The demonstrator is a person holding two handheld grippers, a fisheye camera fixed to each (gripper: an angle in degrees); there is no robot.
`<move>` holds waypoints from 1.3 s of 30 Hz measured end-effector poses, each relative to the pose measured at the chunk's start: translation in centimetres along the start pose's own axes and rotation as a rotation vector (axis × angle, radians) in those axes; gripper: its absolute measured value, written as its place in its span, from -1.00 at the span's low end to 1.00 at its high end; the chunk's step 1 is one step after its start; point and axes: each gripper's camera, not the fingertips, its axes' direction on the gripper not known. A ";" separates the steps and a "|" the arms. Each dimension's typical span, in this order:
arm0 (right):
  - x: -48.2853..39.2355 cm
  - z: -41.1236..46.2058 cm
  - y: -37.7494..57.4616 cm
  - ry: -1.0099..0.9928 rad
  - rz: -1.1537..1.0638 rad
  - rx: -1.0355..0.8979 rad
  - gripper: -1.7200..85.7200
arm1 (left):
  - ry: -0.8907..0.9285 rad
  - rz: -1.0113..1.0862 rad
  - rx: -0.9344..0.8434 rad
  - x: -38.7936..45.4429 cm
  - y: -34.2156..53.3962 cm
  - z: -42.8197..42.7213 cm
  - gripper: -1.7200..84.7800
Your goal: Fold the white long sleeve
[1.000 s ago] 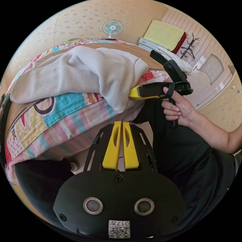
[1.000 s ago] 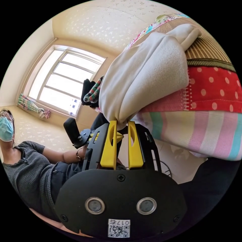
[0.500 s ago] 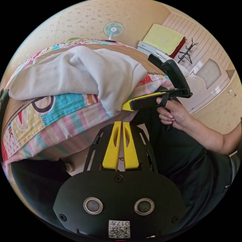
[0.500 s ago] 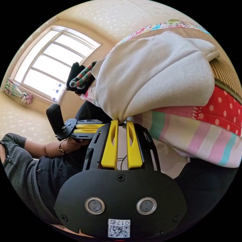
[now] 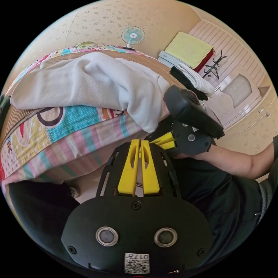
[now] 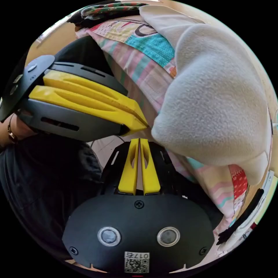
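The bed takes up most of the room from where I stand, covered in a bright patchwork quilt with a woven mat on top. The white long sleeve lies heaped across it, one bulky fold drooping over the near edge of the mattress. It is bunched rather than spread flat, so I'd judge the folding has hardly begun and the garment still needs laying out.

The person sits close against the bed edge, dark clothing filling the low part of both views, which puts the hanging fold within easy reach of both hands. On the far side a small fan stands by the wall.

The left tongs are pressed together with nothing between them, their tips just below the hanging cloth. The right tongs are likewise closed and empty, near the drooping fold in the right gripper view but not gripping it.

A second ago the right tongs had the tip of that hanging fold between their jaws; now they have let go and swung round toward the left tongs, so the two tools sit almost tip to tip beneath the cloth. The left tongs have stayed closed throughout.
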 end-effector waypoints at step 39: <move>7.7 -4.8 27.3 -0.713 0.089 0.953 -0.88 | 0.197 -0.193 0.456 -2.9 3.7 -14.6 -0.78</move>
